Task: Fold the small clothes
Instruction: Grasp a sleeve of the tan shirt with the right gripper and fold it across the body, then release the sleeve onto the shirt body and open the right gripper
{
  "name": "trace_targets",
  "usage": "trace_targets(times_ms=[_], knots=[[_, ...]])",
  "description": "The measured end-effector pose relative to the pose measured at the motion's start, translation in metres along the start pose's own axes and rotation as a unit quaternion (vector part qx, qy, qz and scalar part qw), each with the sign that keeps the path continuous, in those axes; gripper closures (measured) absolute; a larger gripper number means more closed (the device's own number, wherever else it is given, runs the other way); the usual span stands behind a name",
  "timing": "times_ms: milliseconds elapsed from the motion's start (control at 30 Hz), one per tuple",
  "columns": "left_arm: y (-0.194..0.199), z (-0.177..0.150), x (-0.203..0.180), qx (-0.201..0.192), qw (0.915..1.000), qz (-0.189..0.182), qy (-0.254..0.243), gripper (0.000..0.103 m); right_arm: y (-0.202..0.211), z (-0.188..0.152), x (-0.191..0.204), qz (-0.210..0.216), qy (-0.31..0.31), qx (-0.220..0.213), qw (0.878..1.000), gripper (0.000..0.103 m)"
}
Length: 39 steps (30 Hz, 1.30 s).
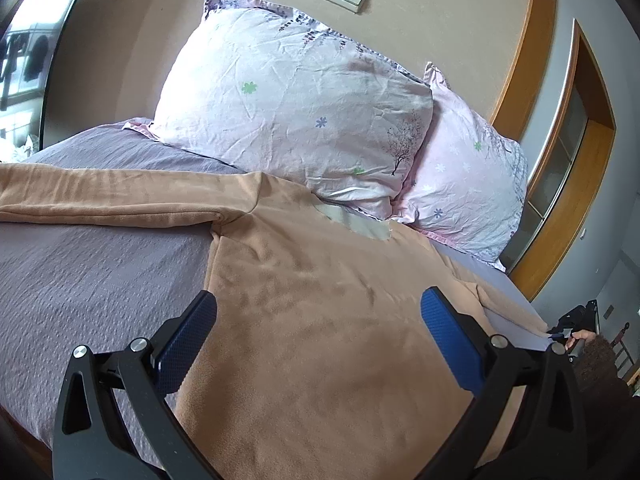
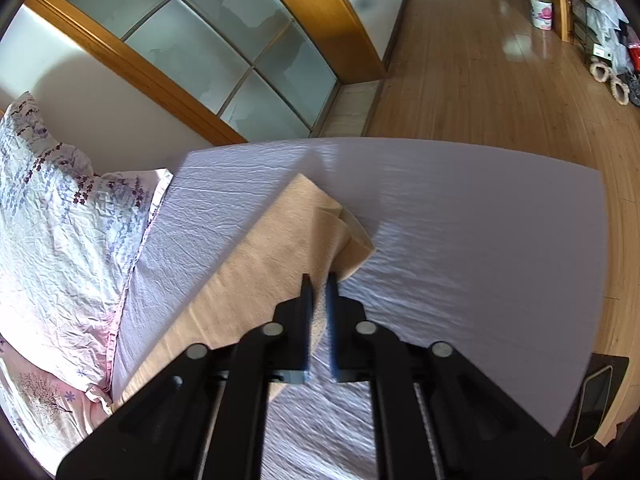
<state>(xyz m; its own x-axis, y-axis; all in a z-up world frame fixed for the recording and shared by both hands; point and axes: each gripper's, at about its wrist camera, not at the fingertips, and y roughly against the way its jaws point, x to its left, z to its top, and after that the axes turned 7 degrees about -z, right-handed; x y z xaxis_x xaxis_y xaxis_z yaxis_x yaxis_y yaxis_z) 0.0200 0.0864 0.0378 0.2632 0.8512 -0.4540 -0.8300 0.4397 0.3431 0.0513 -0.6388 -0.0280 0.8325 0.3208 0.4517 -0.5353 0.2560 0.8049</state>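
Note:
A tan long-sleeved shirt [image 1: 320,300] lies spread flat on the lilac bed sheet [image 1: 80,280], collar toward the pillows, one sleeve stretched out to the left. My left gripper [image 1: 318,308] is open, its blue pads hovering just above the shirt's body, holding nothing. In the right wrist view my right gripper [image 2: 319,284] is shut on a pinched ridge of the shirt's other sleeve [image 2: 280,248], whose cuff end folds over on the sheet [image 2: 460,240] just ahead of the fingers.
Two pink floral pillows [image 1: 288,100] lean against the wall at the head of the bed; one shows in the right wrist view [image 2: 60,220]. Beyond the bed edge are a wooden floor [image 2: 480,80], a glass sliding door [image 2: 224,48] and a phone [image 2: 594,404] on a dark stand.

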Motion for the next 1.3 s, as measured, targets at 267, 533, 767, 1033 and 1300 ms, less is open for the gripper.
trace_targets(times_ms=[267, 533, 767, 1033, 1300], knots=[[0.009, 0.020, 0.049, -0.020, 0.9953, -0.010, 0.094, 0.001, 0.111, -0.089, 0.159, 0.196, 0.224, -0.067, 0.952, 0.099], [0.046, 0.042, 0.094, -0.062, 0.9838, 0.018, 0.167, 0.001, 0.169, -0.346, 0.323, 0.383, 0.472, 0.079, 0.790, 0.099], [0.081, 0.055, 0.150, -0.086, 0.9701, 0.084, 0.211, 0.001, 0.129, -0.498, 0.320, 0.322, 0.596, 0.232, 0.698, 0.068], [0.100, 0.068, 0.229, -0.081, 0.9383, 0.113, 0.317, 0.014, 0.135, -0.416, 0.314, 0.343, 0.540, 0.170, 0.749, 0.036], [0.098, 0.056, 0.258, -0.055, 0.9059, 0.131, 0.399, 0.015, 0.120, -0.420, 0.298, 0.342, 0.535, 0.180, 0.751, 0.036]])
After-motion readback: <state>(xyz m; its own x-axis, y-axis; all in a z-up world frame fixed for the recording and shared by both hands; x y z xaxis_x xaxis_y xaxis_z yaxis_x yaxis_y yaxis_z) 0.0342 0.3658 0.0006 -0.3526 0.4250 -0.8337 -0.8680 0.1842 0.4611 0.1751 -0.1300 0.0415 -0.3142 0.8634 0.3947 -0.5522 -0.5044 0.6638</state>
